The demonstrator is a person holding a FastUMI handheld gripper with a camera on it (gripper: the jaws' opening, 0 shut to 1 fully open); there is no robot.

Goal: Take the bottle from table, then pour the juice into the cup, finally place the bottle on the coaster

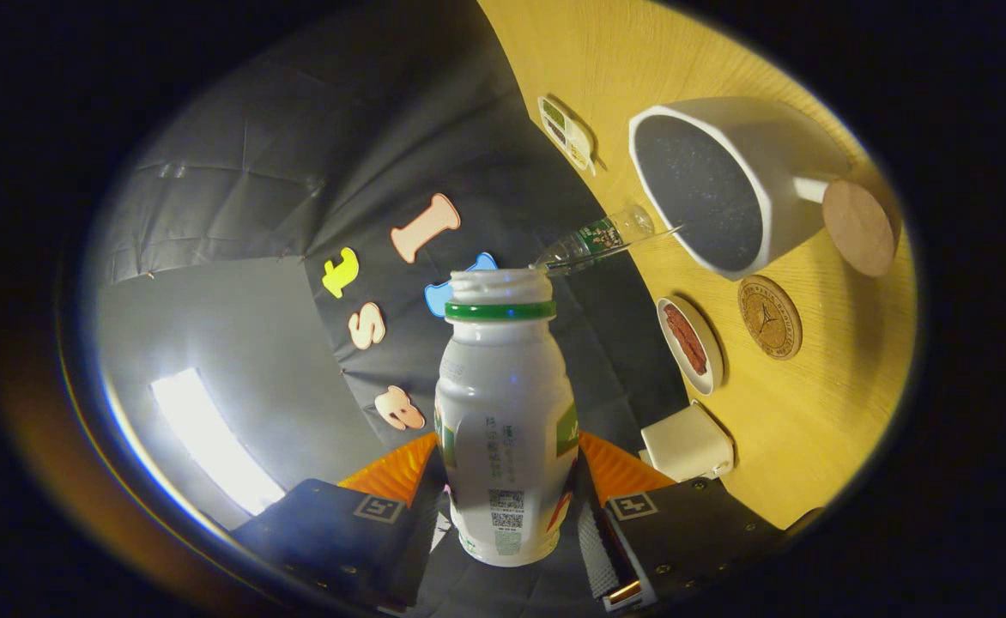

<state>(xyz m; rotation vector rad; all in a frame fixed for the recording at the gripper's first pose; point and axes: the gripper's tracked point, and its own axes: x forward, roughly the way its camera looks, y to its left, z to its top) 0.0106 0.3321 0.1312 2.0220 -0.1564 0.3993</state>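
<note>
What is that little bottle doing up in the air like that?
A hand-held gripper has both orange fingers pressed on a small white bottle with a green ring, its cap off. The view is tipped, so the bottle seems to be tilting toward the big white cup on the yellow table. No juice is visible coming out. The round cork coaster beside the cup has nothing on it.

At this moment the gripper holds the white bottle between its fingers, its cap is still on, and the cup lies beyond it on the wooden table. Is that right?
Not quite. The gripper view shows the gripper shut on the white bottle, but the cap is off: the threaded mouth is open above the green ring. The cup does lie beyond on the wooden table.
</note>
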